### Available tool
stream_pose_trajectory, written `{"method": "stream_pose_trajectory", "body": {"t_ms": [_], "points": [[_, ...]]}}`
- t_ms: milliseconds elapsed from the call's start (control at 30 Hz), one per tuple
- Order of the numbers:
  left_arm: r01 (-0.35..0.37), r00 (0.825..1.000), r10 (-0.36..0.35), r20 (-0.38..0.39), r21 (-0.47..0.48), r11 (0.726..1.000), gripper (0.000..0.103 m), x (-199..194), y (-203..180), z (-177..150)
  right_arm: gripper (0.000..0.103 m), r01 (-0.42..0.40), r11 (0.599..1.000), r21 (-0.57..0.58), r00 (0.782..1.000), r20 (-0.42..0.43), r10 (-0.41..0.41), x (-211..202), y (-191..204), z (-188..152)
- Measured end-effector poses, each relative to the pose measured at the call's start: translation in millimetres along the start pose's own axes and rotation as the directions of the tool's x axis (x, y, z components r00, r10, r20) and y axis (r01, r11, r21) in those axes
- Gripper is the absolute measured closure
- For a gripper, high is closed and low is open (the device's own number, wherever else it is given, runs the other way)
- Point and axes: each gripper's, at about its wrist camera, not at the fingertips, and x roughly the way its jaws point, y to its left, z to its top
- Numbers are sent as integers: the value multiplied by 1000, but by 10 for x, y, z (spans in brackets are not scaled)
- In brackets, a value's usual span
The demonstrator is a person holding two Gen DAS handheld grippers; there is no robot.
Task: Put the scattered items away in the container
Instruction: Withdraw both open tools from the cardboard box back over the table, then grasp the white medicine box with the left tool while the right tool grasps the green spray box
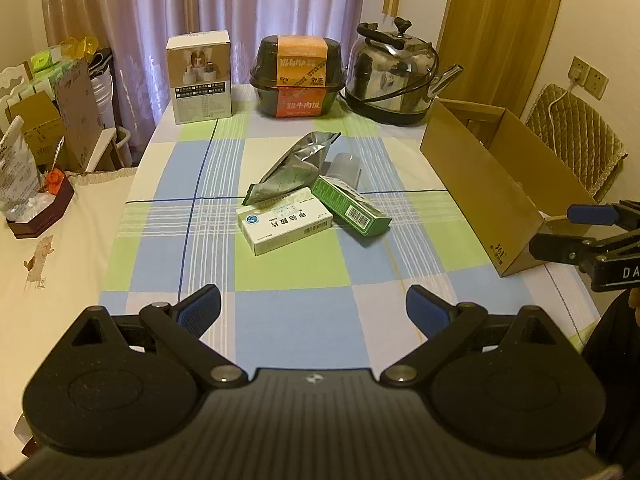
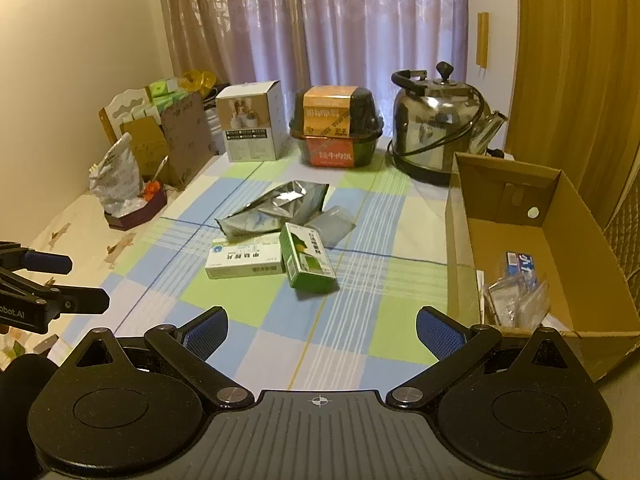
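At the centre of the left wrist view, a white medicine box (image 1: 285,220), a green carton (image 1: 351,205) and a silver foil pouch (image 1: 295,164) lie clustered on the checked tablecloth (image 1: 288,312). The open brown cardboard box (image 2: 576,216) sits at right. The left gripper (image 1: 313,312) and the right gripper (image 2: 322,330) both hover with jaws apart, holding nothing

Both cameras sit low behind their own claws and look forward across the counter (image 1: 288,312) toward the curtain (image 2: 340,24). The left view sits left of centre, with the right claw (image 1: 560,232) at its right edge and the box (image 1: 480,176) seen from outside. The right view sits nearer the box (image 2: 560,216) and looks into it, the left claw (image 2: 84,280) at its left edge. Both share the central items and the kettle (image 2: 436,128).
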Motion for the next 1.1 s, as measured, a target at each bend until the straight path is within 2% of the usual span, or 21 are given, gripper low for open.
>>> {"method": "stream_pose_trajectory", "body": {"t_ms": [333,667,900,1100], "points": [[4,1000,-4,-10,4,1000,6,68,40,-8,0,-6,1000,4,1000,-23,6,95,14,-24],[4,999,-1,-39,81,997,6,302,142,55,0,-45,998,-34,998,-43,44,384,87,127],[28,998,-18,-64,157,987,6,712,257,194,0,-84,996,-25,993,-86,82,820,22,258],[63,994,-38,-100,259,964,6,1224,409,331,0,-110,994,16,984,-139,111,1319,-159,319]]}}
